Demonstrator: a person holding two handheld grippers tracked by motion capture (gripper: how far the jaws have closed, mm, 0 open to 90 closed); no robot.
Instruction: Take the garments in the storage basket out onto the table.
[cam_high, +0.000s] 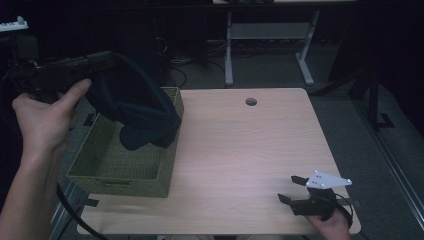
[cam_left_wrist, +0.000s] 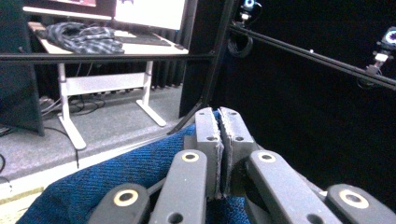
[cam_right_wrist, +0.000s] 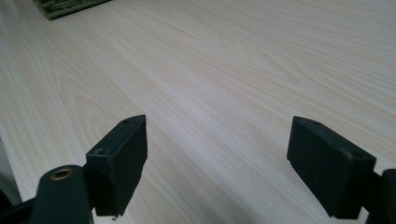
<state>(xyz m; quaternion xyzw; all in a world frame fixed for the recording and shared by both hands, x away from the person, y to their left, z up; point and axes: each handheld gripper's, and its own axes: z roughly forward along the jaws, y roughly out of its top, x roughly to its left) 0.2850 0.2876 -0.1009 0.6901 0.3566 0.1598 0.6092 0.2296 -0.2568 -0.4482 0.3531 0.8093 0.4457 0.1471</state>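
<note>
Blue cloth (cam_high: 131, 100) hides the left gripper (cam_left_wrist: 219, 122) tips.

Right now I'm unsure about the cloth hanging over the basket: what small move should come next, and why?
Probably carry the dark blue cloth sideways toward the bare table. The left gripper has its jaws shut on a fold, and the cloth's lower end hangs inside the green woven basket. The right gripper waits open near the table's front edge.
</note>
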